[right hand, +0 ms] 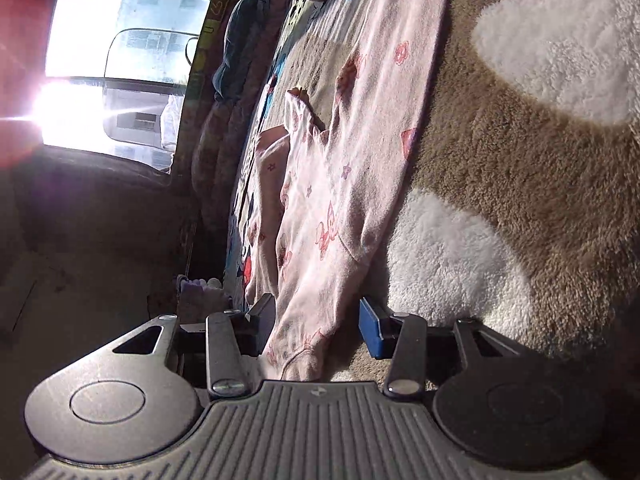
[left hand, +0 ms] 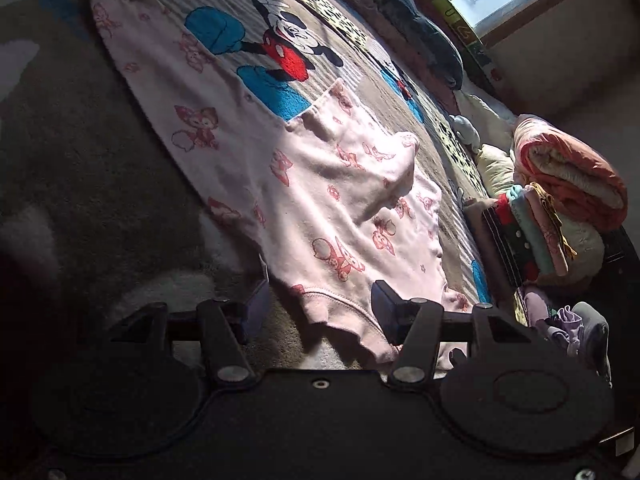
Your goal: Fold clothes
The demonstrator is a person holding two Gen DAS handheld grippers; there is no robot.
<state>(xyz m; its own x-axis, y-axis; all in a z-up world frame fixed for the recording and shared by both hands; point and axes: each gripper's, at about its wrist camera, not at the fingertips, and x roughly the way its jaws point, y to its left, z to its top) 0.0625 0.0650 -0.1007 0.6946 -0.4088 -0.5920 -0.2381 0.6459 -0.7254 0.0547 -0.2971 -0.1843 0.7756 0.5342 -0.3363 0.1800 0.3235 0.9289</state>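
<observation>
A pale pink garment printed with small red cartoon animals lies spread on a plush blanket, one part folded over its middle. In the left wrist view my left gripper is open, its fingers either side of the garment's ribbed hem. The right wrist view shows the same pink garment running away along the blanket. My right gripper is open too, straddling a ribbed cuff or hem end that lies between its fingers without being pinched.
The brown and white plush blanket carries a cartoon mouse print. A stack of folded clothes and a rolled orange blanket stand at the right. A bright window and dark bundled fabric line the far side.
</observation>
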